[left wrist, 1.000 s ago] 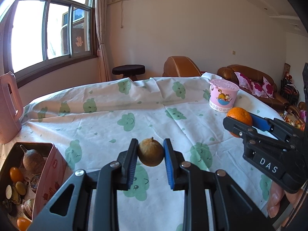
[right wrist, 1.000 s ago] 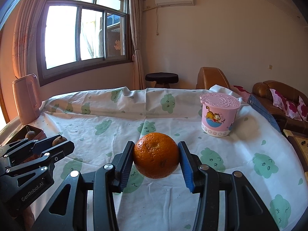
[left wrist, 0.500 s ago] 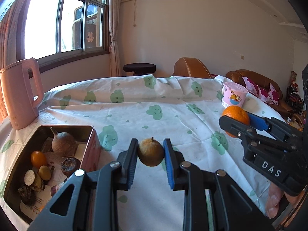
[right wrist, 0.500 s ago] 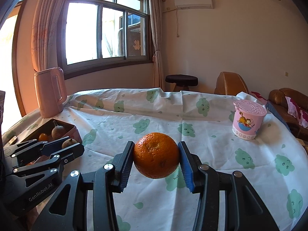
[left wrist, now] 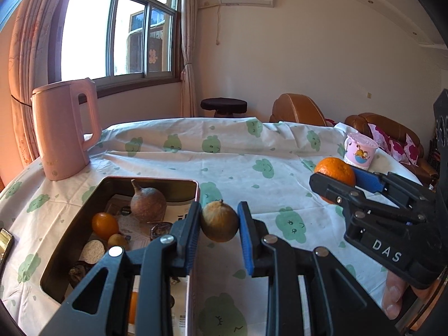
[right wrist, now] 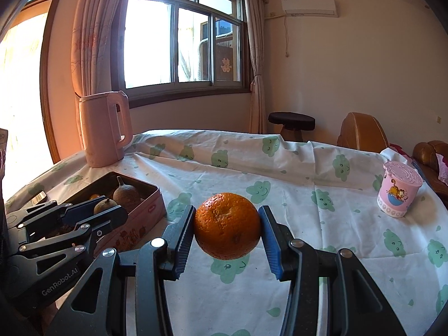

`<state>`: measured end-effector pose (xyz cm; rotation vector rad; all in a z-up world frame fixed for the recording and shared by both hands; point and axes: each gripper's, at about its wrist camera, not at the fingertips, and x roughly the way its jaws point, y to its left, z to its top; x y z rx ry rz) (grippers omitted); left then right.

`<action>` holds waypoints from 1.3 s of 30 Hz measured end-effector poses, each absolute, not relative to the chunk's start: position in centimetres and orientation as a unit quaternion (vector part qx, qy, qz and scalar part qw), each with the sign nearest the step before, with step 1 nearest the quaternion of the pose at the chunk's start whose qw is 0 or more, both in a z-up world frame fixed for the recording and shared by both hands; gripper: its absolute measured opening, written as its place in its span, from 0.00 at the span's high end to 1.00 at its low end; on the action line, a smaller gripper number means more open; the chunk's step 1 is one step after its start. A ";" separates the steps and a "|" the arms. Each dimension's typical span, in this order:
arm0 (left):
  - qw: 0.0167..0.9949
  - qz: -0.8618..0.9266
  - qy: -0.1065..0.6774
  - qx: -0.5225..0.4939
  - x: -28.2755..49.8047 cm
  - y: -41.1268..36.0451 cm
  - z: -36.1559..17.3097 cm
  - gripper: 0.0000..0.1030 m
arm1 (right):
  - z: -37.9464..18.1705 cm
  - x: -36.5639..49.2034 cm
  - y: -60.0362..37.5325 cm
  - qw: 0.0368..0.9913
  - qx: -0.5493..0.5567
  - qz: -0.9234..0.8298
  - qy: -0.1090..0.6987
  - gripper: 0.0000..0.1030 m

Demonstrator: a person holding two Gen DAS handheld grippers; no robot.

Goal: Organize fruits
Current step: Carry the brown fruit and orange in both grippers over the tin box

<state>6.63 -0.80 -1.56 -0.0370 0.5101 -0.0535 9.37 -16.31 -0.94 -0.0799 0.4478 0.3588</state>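
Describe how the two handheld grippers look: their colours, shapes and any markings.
Both are black plastic tools with angular linkage arms joined by silver rivets. The left gripper and the right gripper each have ribbed blue pads on the jaws. White lettering reads "GenRobot.AI" on the left one and "DAS" on the right one. No cables or sleeves show.

Round orange fruit [right wrist: 227,229] with glossy dimpled peel, small brown-yellow fruit [left wrist: 219,221] with dull rough skin, pink rectangular metal tin [right wrist: 145,212] with dark shiny inside, matt smooth pink plastic kettle [left wrist: 63,128], thin creased white cloth with green clouds [left wrist: 238,165], black matt plastic gripper arms with ribbed blue pads [right wrist: 270,240]
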 end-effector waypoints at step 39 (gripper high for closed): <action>0.963 0.057 0.262 -0.038 5.4 8.8 -1.8 0.73 | -0.2 9.3 -5.4 0.937 -0.086 0.262 0.216 0.53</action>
